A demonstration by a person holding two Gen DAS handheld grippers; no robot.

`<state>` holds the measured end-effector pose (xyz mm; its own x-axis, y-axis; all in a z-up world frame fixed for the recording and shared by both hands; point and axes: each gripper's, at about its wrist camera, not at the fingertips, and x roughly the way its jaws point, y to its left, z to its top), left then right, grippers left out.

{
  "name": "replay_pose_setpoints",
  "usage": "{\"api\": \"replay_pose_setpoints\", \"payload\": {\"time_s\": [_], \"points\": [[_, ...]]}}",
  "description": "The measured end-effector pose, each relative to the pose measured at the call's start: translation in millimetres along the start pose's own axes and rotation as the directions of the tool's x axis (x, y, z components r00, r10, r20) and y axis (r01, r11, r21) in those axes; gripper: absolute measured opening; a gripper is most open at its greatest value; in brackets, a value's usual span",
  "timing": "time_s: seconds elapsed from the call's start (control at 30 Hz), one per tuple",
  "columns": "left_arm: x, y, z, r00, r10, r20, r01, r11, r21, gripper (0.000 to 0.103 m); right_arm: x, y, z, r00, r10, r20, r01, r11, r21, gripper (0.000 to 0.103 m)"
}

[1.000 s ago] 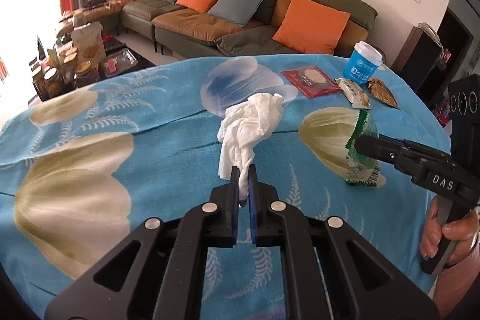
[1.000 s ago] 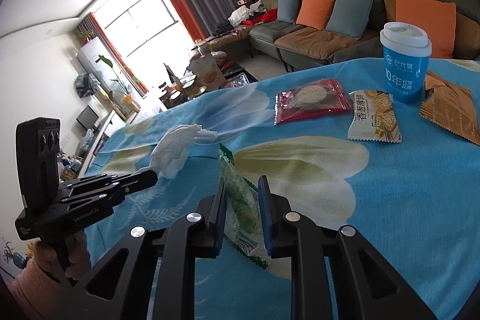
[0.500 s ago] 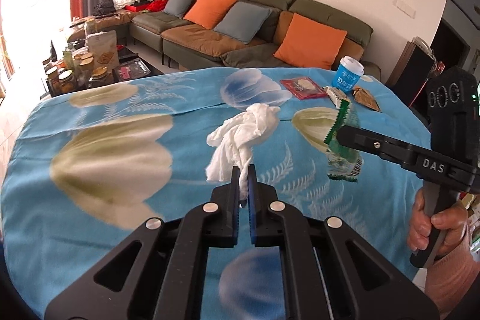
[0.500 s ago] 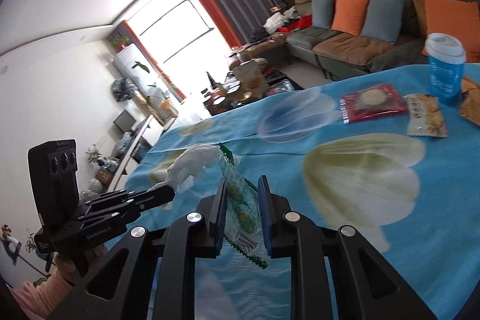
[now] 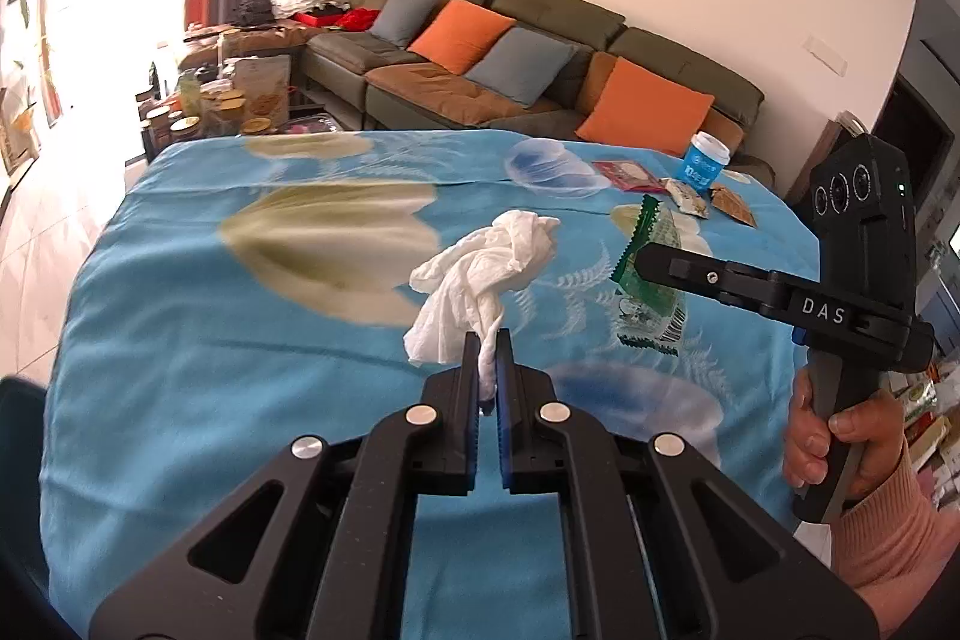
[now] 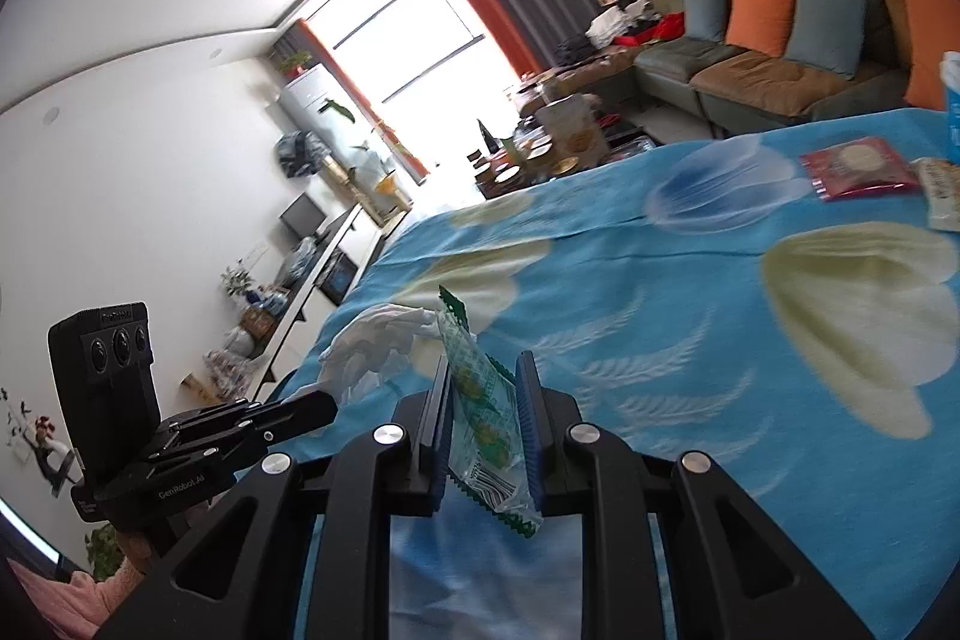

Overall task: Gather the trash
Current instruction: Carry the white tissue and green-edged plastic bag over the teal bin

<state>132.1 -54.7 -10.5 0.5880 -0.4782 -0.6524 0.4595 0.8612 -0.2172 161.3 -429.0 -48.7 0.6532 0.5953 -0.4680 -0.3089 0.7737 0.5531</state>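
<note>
While crumpled, soft tissue hangs pinched.

The right gripper is pinching a green wrapper above the blue tablecloth. Just left of the wrapper, the left gripper holds a white tissue. Far right of the wrapper lies a red packet.

You have one crumpled white tissue and one green wrapper near; far right, one red packet, two more snack packets and one blue cup. On the sofa: three orange cushions, two grey cushions.
</note>
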Motion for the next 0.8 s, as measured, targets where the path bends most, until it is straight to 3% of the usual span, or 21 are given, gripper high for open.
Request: {"api": "replay_pose_setpoints", "payload": {"time_s": [0.47, 0.8], "points": [[-60.1, 37.9, -41.3, 0.998, 0.059, 0.033, -0.056, 0.994, -0.091, 0.005, 28.2, 49.4, -13.8, 0.996, 0.071, -0.052, -0.074, 0.996, -0.054, 0.019], [-83.8, 46.6, -50.8, 0.994, 0.095, 0.058, -0.088, 0.99, -0.108, 0.005, 39.9, 69.5, -18.2, 0.992, 0.102, -0.07, -0.107, 0.992, -0.068, 0.019]]}}
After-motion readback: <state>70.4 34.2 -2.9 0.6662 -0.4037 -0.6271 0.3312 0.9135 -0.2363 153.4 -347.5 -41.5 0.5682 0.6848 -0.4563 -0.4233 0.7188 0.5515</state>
